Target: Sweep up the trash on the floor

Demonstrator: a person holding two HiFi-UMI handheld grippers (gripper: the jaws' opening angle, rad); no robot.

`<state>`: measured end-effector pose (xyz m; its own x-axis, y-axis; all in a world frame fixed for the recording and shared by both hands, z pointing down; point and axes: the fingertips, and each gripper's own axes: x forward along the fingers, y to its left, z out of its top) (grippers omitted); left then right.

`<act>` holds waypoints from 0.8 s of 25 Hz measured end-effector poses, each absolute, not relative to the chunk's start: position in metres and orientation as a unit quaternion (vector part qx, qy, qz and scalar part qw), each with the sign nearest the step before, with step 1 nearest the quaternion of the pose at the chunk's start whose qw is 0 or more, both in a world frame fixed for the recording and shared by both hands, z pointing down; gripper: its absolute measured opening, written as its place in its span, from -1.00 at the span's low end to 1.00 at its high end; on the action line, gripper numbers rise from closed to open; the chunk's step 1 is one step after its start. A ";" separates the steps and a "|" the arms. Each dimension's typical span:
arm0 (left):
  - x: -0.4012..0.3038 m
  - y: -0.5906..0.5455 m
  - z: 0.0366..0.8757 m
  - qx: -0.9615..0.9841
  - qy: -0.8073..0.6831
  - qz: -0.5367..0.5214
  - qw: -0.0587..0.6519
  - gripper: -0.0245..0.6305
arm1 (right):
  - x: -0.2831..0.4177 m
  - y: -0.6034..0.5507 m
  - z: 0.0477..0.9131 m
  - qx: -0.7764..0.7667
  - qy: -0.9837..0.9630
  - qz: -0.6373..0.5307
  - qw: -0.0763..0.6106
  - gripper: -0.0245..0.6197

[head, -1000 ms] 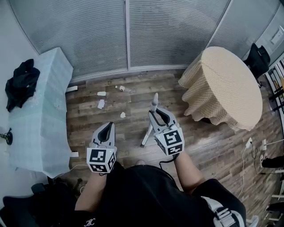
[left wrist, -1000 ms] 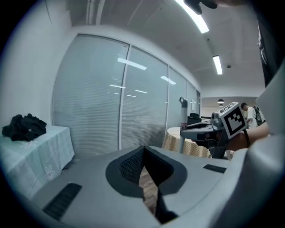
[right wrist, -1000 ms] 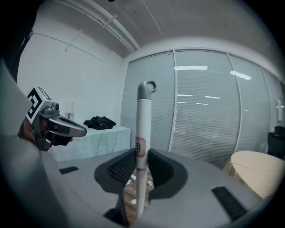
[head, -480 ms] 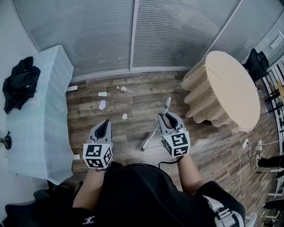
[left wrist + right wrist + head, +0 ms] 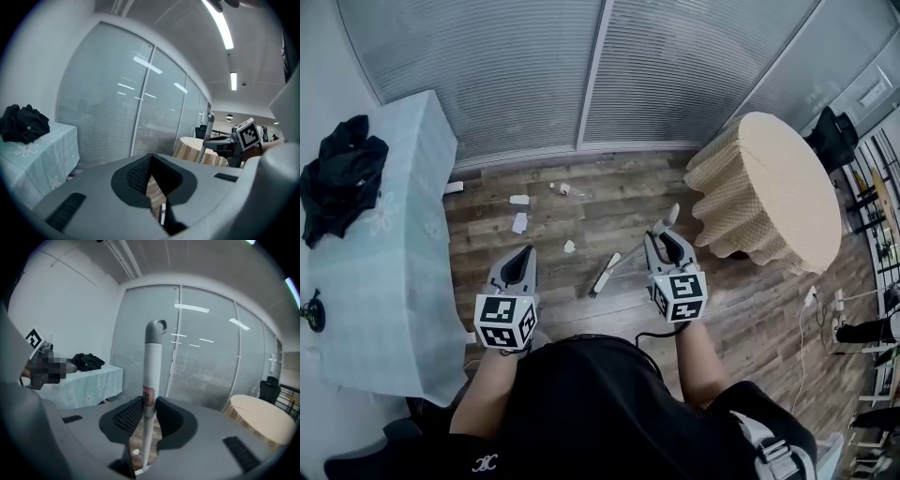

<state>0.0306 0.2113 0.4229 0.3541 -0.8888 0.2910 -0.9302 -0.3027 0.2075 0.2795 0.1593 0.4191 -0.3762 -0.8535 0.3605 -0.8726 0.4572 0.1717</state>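
Shifted rightward since a second ago, the right gripper (image 5: 664,242) has carried the broom (image 5: 152,362) closer to the round table (image 5: 769,178).

Nearest the person, left of the broom, the left gripper (image 5: 523,264) has its jaws pressed together with nothing between them. The right gripper's jaws are clamped on the broom's white handle at its small label, and the grey hooked tip stands up past them. The broom's head (image 5: 602,278) hangs low over the wooden floor (image 5: 609,202); whether it touches cannot be told. Just past that head lies one white scrap (image 5: 570,247), and more trash (image 5: 519,222) is scattered farther beyond the broom. Well left of the broom stands a blue-clothed table (image 5: 384,253) with a black garment (image 5: 337,178) on it. Farthest from the broom is a glass wall (image 5: 581,75) with blinds.
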 end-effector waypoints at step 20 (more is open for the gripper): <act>-0.103 0.214 0.447 0.782 -0.587 0.069 0.197 -0.94 | 0.151 0.137 0.461 0.498 -0.828 0.017 0.256 -0.60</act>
